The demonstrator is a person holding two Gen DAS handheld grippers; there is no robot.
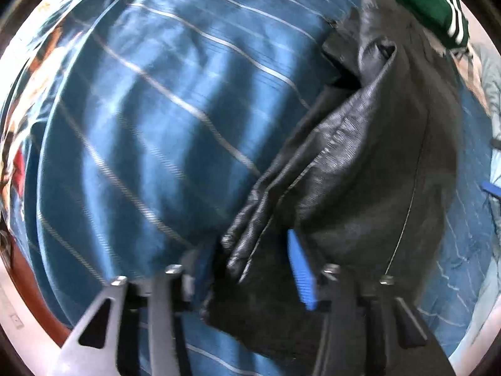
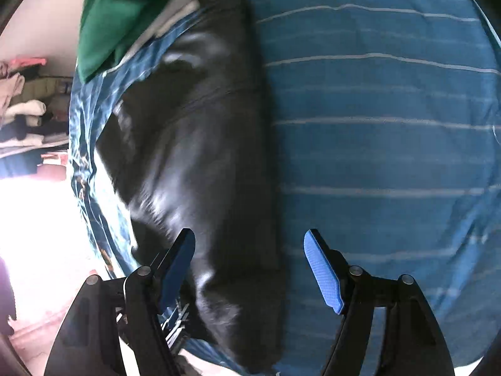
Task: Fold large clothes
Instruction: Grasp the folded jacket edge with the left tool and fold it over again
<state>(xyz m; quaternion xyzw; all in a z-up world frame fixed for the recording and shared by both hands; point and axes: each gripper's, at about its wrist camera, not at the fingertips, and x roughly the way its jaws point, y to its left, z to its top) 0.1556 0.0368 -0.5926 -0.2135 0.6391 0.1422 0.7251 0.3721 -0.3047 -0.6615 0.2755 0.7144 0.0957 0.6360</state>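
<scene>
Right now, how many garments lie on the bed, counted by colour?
Black: 1, the leather jacket, partly folded on the blue striped bedspread
Green: 1, the top with white stripes at the jacket's far end
Total: 2 garments on the bed; the pile of clothes off to the side is not counted.

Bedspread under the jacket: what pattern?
Blue with thin pale stripes; the bedspread shows best in the right wrist view.

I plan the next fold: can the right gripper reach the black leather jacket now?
Probably yes. The right gripper is open, and the black leather jacket lies directly ahead between its fingers on the blue striped bedcover; nothing blocks it.
</scene>
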